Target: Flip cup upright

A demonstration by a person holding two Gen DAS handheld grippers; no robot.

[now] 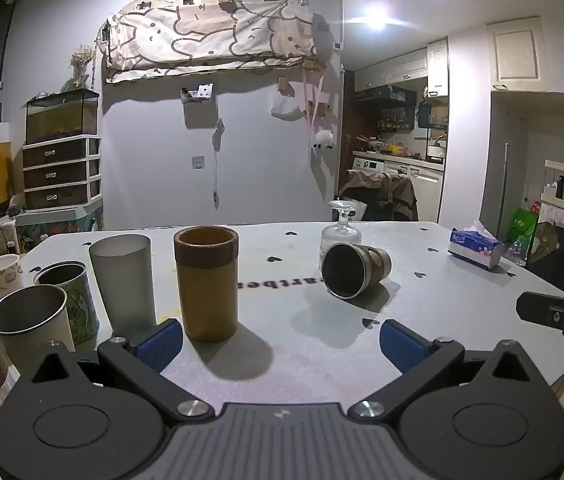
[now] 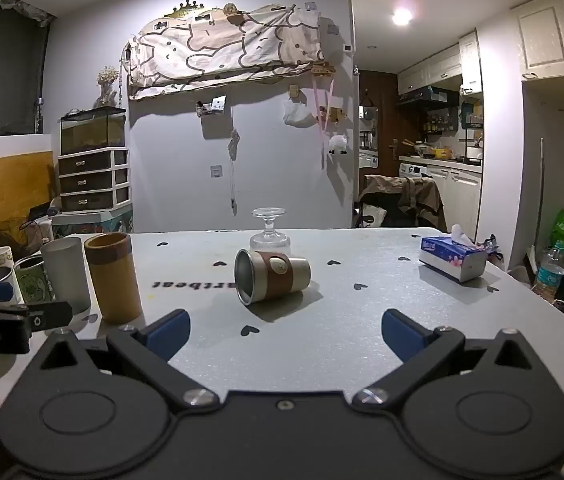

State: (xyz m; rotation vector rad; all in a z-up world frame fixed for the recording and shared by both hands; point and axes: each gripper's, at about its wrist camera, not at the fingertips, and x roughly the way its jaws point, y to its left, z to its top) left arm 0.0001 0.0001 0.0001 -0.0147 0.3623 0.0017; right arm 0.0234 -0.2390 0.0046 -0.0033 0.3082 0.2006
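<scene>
A metal cup with a brown sleeve [image 2: 271,276] lies on its side on the grey table [image 2: 362,320], mouth toward the left front. It also shows in the left wrist view [image 1: 356,270], mouth toward the camera. My right gripper [image 2: 286,334] is open and empty, a short way in front of the cup. My left gripper [image 1: 279,342] is open and empty, just in front of an upright tan cup [image 1: 206,282]. An upturned stemmed glass [image 2: 269,232] stands behind the lying cup.
Several upright cups stand at the table's left: a grey tumbler [image 1: 123,282], a printed metal mug [image 1: 71,300], a steel cup [image 1: 29,326]. A tissue box [image 2: 453,258] sits at the right. The left gripper's body shows in the right wrist view [image 2: 9,320].
</scene>
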